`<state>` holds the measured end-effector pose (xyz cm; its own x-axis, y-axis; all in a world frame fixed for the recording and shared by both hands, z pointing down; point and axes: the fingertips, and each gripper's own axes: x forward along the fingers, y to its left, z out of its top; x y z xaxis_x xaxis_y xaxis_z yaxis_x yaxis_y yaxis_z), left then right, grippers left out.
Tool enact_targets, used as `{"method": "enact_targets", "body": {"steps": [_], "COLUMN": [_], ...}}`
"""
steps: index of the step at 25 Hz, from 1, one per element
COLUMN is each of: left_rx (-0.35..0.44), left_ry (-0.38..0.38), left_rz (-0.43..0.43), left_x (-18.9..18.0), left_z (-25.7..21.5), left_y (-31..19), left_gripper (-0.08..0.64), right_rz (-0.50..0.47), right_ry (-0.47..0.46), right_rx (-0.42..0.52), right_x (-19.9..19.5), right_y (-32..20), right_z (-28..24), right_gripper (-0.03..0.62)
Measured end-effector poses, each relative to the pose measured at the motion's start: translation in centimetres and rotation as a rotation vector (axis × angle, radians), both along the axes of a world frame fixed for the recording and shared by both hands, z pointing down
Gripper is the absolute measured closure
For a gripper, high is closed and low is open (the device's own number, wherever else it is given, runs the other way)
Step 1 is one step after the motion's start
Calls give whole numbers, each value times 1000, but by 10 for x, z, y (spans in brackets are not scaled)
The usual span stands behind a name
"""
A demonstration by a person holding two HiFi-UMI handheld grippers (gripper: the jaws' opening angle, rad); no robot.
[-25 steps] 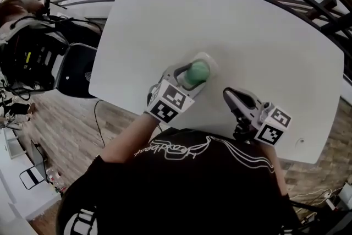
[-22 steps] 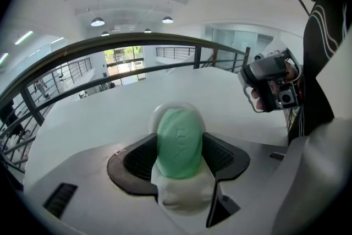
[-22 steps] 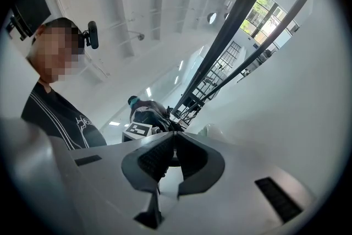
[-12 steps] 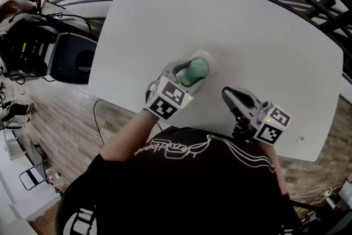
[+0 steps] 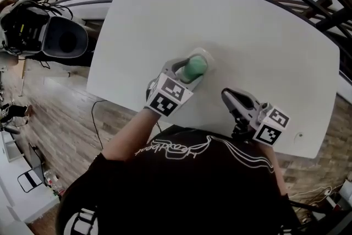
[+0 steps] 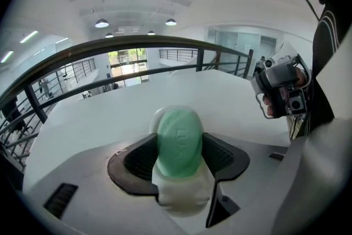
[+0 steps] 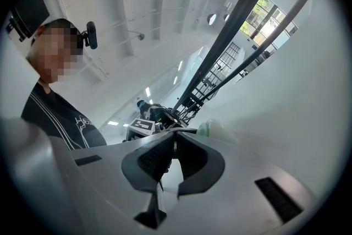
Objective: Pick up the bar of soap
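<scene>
The head view looks steeply down from above the person (image 5: pixel 181 184) onto the white surface (image 5: pixel 247 19). It is far enough off to take in both the left gripper (image 5: pixel 190 71) and the right gripper (image 5: pixel 228 96) near the front edge. The left gripper view sits low and close behind its own jaws, facing across the surface toward the railing (image 6: pixel 137 44), with the bar of soap (image 6: pixel 179 143) filling its centre. The right gripper view is rolled sideways and looks along its own jaws. Each gripper view catches the other gripper, and all three share the surface.
</scene>
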<state>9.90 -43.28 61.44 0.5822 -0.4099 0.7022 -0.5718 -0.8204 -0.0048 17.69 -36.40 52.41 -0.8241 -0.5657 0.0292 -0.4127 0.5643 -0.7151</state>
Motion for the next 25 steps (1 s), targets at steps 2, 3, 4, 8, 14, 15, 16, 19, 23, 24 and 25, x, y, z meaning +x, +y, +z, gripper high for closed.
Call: {"method": "enact_targets", "body": {"steps": [2, 3, 4, 8, 14, 15, 16, 19, 23, 24, 25], "left_rx": [28, 41, 50, 68, 74, 75, 75, 104, 140, 145, 148], "left_ry": [16, 27, 38, 100, 233, 247, 258, 305, 361, 375, 391], "left_rz": [-4, -9, -16, -56, -82, -79, -76, -55, -40, -38, -35], "left_x": [-2, -3, -5, -9, -17, -17, -17, -10, -15, -17, -18], "left_z": [8, 9, 9, -23, -85, -94, -101, -128, -171, -181, -190], "left_y": [5, 4, 2, -1, 10, 12, 15, 25, 40, 46, 52], "left_gripper": [299, 299, 299, 299, 299, 299, 299, 299, 299, 299, 299], "right_rz": [2, 3, 4, 2, -13, -14, -14, -6, 0, 0, 1], "right_ry": [0, 1, 3, 17, 59, 72, 82, 98, 115, 123, 130], "right_rx": [4, 7, 11, 24, 85, 102, 118, 160, 214, 230, 246], "right_x": [-4, -5, -7, -9, -20, -20, -19, -13, -19, -21, -22], "right_y": [10, 12, 12, 11, 11, 9, 8, 7, 9, 11, 14], "right_z": [15, 21, 24, 10, -34, -41, -48, -66, -97, -105, -113], "right_gripper": [574, 574, 574, 574, 574, 574, 574, 574, 574, 574, 574]}}
